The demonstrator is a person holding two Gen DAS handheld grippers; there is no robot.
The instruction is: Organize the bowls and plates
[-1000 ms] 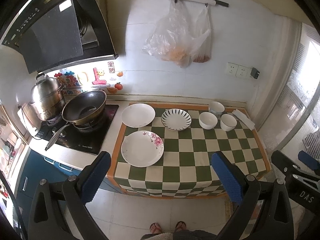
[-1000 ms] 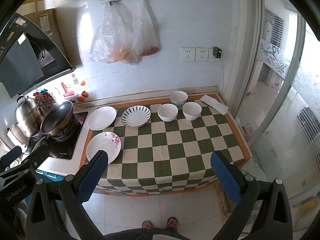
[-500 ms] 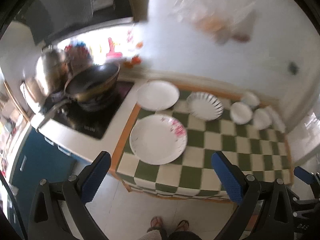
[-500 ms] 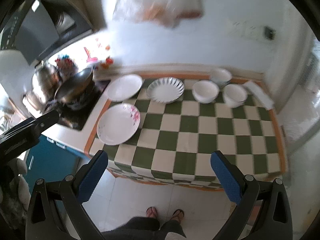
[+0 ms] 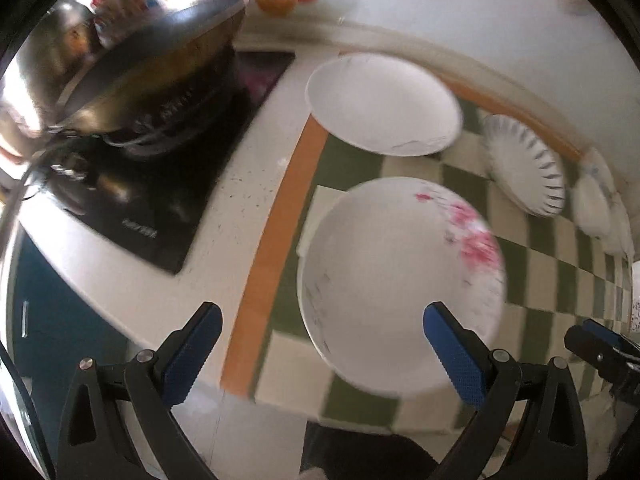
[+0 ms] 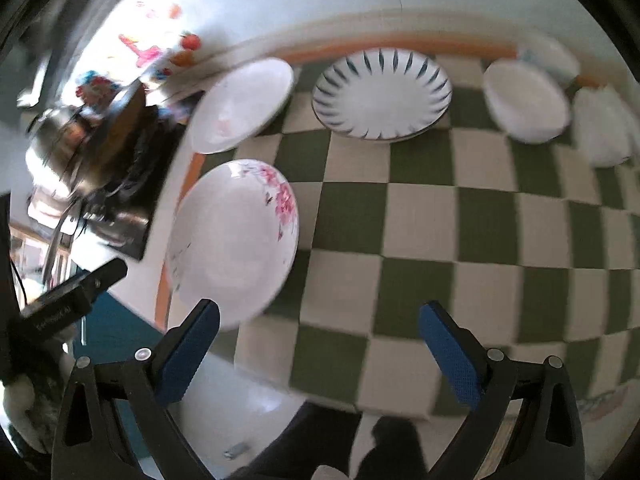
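A white plate with pink flowers (image 5: 400,280) (image 6: 236,240) lies at the near left corner of the green-checked counter (image 6: 420,220). Behind it lie a plain white plate (image 5: 384,104) (image 6: 240,104) and a blue-striped plate (image 5: 524,164) (image 6: 382,94). White bowls (image 6: 524,100) (image 5: 592,208) stand at the back right. My left gripper (image 5: 324,356) is open and empty, just above the near edge of the flowered plate. My right gripper (image 6: 320,352) is open and empty over the counter's front edge, to the right of the flowered plate.
A black wok (image 5: 160,60) sits on a black cooktop (image 5: 160,184) left of the checked cloth, with a steel pot (image 5: 44,64) behind it. The orange cloth border (image 5: 276,220) runs beside the flowered plate. The right gripper shows at the left wrist view's right edge (image 5: 600,348).
Both grippers have come down and forward toward the counter. The left one has closed in on the flowered plate. Both stay open; no dish has moved.
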